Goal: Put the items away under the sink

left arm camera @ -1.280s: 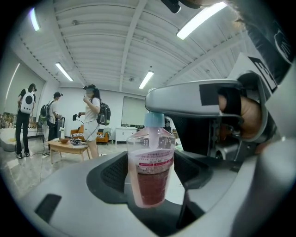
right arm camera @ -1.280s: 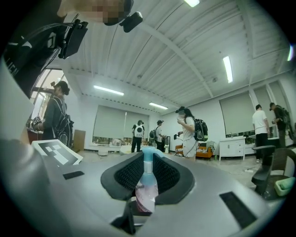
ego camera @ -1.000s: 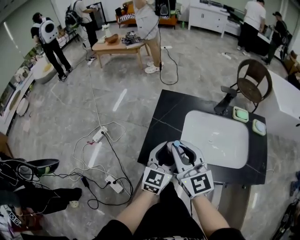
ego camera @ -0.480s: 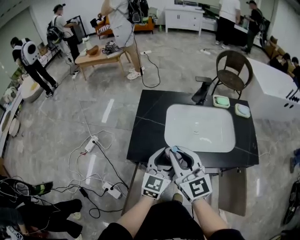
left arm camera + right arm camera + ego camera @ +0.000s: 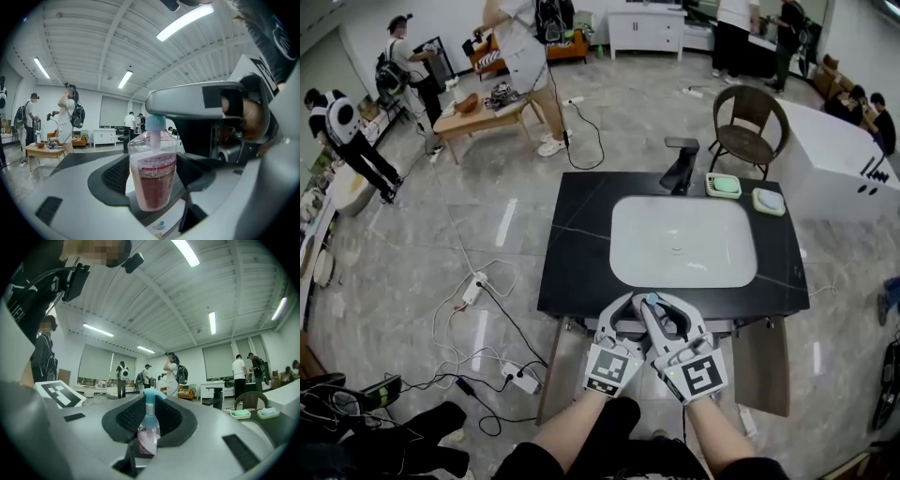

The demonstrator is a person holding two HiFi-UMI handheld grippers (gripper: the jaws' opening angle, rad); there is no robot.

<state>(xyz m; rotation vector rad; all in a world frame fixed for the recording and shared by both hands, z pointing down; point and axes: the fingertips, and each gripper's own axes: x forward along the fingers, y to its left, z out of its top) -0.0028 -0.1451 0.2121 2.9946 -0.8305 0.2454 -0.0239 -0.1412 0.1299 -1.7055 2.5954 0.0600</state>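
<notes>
A small clear bottle (image 5: 153,178) with reddish liquid and a pale blue pump top (image 5: 652,300) stands upright between both grippers. My left gripper (image 5: 630,302) is shut on the bottle's body, which fills the space between its black pads in the left gripper view. My right gripper (image 5: 664,298) sits a little higher and closes round the same bottle (image 5: 148,430) near its neck. One of its grey jaws crosses just above the pump top in the left gripper view. Both grippers hover side by side over the front edge of the black sink counter (image 5: 572,253).
The counter holds a white basin (image 5: 684,244), a black faucet (image 5: 680,164) and two soap dishes (image 5: 723,186) at the back. Brown panels (image 5: 764,366) stick out below its front corners. A chair (image 5: 750,127) stands behind it; cables and power strips (image 5: 478,286) lie left. People stand far off.
The sink counter has slid from the right of the head view to the middle and closer to me. Both grippers keep the same pose together on the bottle.
</notes>
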